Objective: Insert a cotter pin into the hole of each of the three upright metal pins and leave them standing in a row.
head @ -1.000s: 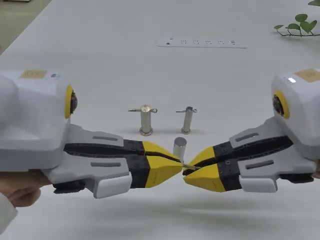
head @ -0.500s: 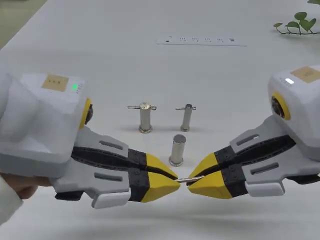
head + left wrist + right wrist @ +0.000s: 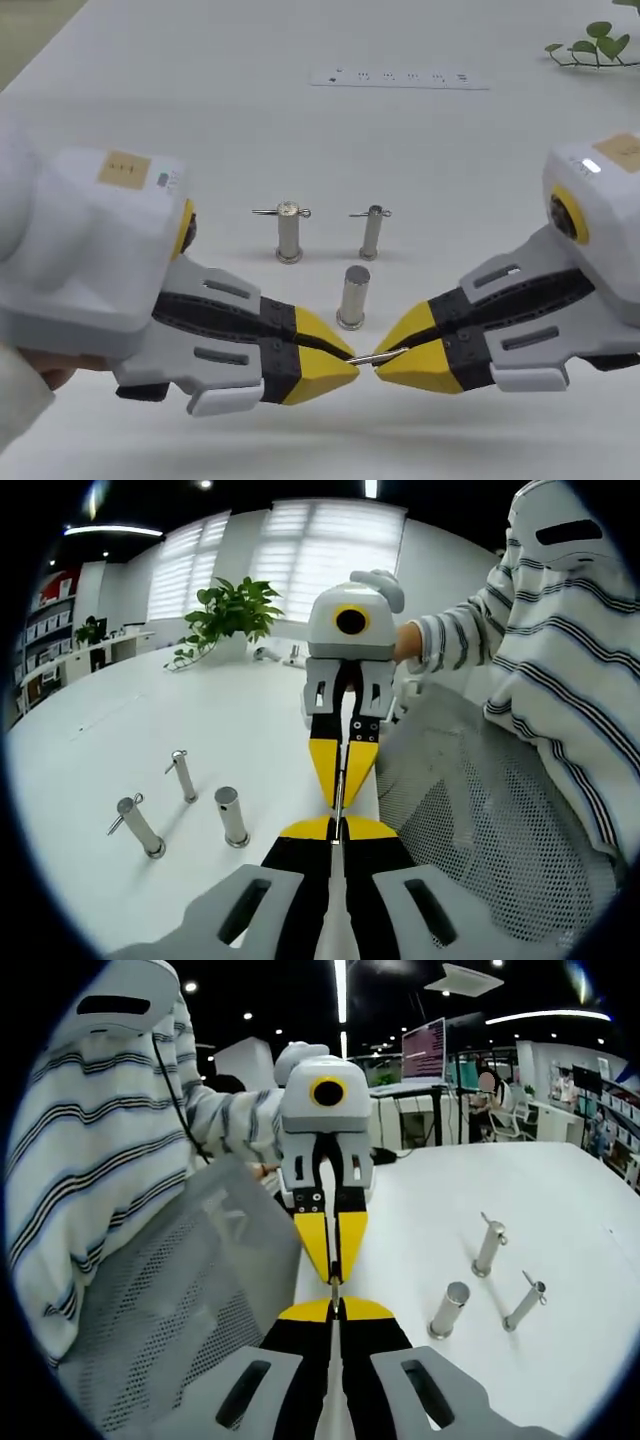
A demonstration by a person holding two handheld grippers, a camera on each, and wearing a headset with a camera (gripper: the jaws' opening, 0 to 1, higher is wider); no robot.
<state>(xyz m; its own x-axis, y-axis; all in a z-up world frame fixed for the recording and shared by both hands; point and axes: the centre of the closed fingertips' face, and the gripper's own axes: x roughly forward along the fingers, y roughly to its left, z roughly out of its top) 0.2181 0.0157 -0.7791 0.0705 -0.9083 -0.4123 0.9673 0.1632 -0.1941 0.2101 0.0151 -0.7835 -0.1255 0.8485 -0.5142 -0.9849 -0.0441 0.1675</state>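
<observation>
Three upright metal pins stand on the white table. The back left pin [image 3: 289, 232] and back right pin [image 3: 371, 232] each carry a cotter pin through the top. In front of them the third pin [image 3: 353, 298] has a bare top. Just in front of it, my left gripper [image 3: 350, 366] and right gripper [image 3: 384, 360] meet tip to tip, each shut on one end of a thin cotter pin [image 3: 374, 356]. The left gripper view shows my own tips [image 3: 337, 825] against the right gripper's [image 3: 340, 778], with the bare pin [image 3: 232, 816] to the left. The right gripper view shows the same [image 3: 335, 1308].
A white power strip [image 3: 400, 79] lies at the back of the table and a plant sprig [image 3: 592, 47] at the back right. A grey mesh chair [image 3: 470, 810] and a striped sleeve [image 3: 545, 630] are beside the table's near edge.
Both grippers, with the cotter pin between them, have come down and nearer to me, so the bare pin now stands fully in sight. The left gripper has tilted.
</observation>
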